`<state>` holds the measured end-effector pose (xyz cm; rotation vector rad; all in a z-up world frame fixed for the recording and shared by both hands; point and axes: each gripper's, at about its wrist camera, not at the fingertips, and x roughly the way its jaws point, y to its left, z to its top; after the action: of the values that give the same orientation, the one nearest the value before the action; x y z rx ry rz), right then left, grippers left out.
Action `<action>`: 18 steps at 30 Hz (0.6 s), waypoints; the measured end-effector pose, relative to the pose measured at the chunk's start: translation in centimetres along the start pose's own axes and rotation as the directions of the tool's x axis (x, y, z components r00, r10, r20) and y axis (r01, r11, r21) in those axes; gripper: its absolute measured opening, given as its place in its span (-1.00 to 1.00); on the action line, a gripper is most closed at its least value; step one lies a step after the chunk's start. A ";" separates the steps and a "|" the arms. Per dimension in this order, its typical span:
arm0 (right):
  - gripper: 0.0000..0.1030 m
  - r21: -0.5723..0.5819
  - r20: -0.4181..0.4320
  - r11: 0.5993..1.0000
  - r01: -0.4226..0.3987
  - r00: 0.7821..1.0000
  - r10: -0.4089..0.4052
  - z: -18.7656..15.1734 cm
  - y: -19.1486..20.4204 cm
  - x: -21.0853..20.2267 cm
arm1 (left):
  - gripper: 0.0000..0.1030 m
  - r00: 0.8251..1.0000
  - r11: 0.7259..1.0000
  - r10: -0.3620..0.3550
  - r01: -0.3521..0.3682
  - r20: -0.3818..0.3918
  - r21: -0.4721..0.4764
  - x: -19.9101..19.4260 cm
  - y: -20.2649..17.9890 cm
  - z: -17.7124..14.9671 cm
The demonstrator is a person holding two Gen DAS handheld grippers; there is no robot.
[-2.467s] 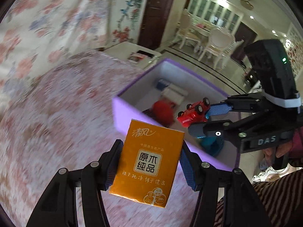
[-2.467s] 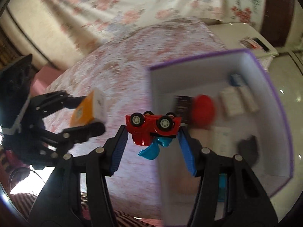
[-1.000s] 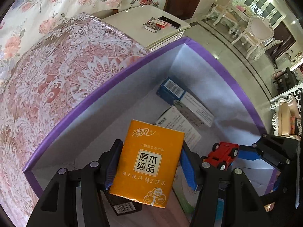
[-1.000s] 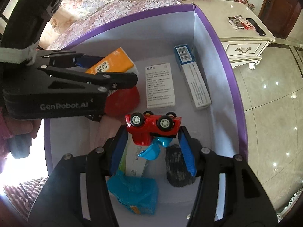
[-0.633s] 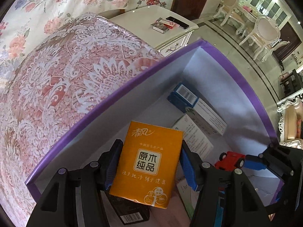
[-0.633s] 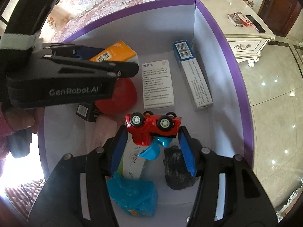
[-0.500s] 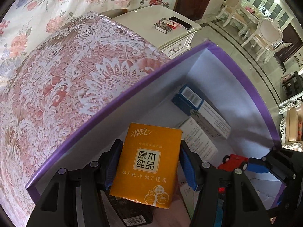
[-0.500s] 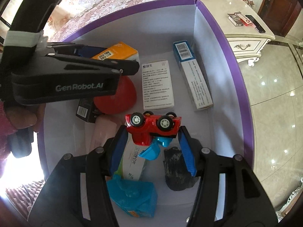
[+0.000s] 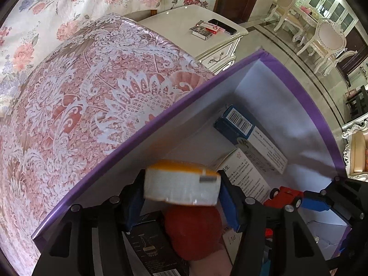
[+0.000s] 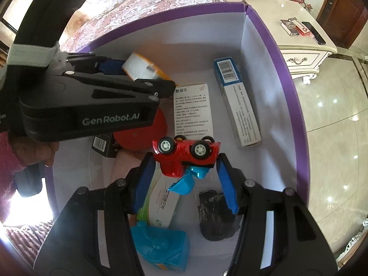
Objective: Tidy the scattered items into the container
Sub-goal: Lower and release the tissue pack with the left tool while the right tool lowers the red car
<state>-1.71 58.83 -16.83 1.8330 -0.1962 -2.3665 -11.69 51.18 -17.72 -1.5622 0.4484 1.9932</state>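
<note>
Bed (image 9: 87, 96) with a pink-and-white lace cover, running off left and far. Sitting right on it, at the right edge: a purple box (image 10: 285, 69), white inside. On the box floor: a long blue-and-white carton (image 10: 237, 101) by the right wall, a white carton (image 10: 193, 110) beside it, a red ball (image 10: 147, 128) left of that, a small black carton (image 10: 103, 145), a teal pack (image 10: 161, 246) and something black (image 10: 216, 216) at the near end.
</note>
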 end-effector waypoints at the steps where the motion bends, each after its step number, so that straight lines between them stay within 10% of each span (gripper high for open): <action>1: 0.12 0.000 0.000 1.000 -0.001 1.000 0.001 0.0 0.0 0.0 | 0.14 1.000 1.000 0.000 0.000 0.000 0.001 0.0 0.0 0.0; 8: 0.12 0.005 0.010 1.000 -0.004 1.000 0.004 -0.4 -0.1 -0.1 | 0.14 1.000 1.000 -0.005 0.005 0.005 -0.001 -0.1 0.0 -0.1; 18: 0.13 -0.006 0.022 1.000 -0.027 0.999 0.027 -1.4 -0.3 -0.3 | 0.29 0.976 0.976 -0.216 0.216 -0.010 0.021 -3.2 1.5 0.2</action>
<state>-0.28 59.20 -16.92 1.7904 -0.2148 -2.3679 -12.25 49.36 -14.73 -1.5357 0.2881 1.8116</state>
